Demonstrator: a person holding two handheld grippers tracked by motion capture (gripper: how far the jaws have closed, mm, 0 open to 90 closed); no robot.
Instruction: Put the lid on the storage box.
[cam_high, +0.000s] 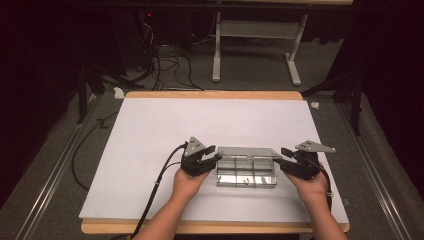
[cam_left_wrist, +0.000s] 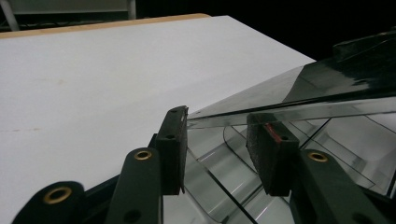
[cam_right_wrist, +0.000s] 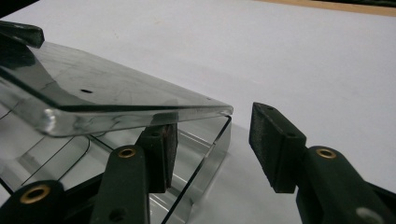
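Observation:
A clear plastic box (cam_high: 246, 176) with compartments sits on the white table top (cam_high: 165, 125), and its clear lid (cam_high: 247, 151) is tilted up off it. My left gripper (cam_high: 214, 154) is at the box's left end. In the left gripper view its jaws (cam_left_wrist: 222, 149) stand apart around the box's edge, with the lid (cam_left_wrist: 299, 93) lying just above the pads (cam_left_wrist: 173, 149). My right gripper (cam_high: 285, 156) is at the box's right end. One pad (cam_right_wrist: 161, 151) is inside the box under the lid (cam_right_wrist: 107, 93), the other pad (cam_right_wrist: 275, 144) is outside, and neither presses.
The table's wooden edge (cam_high: 210, 94) runs along the far side. Beyond it on the floor lie tangled cables (cam_high: 165, 60) and a white stand's legs (cam_high: 255, 50). A black cable (cam_high: 155, 190) trails from the left gripper over the near edge.

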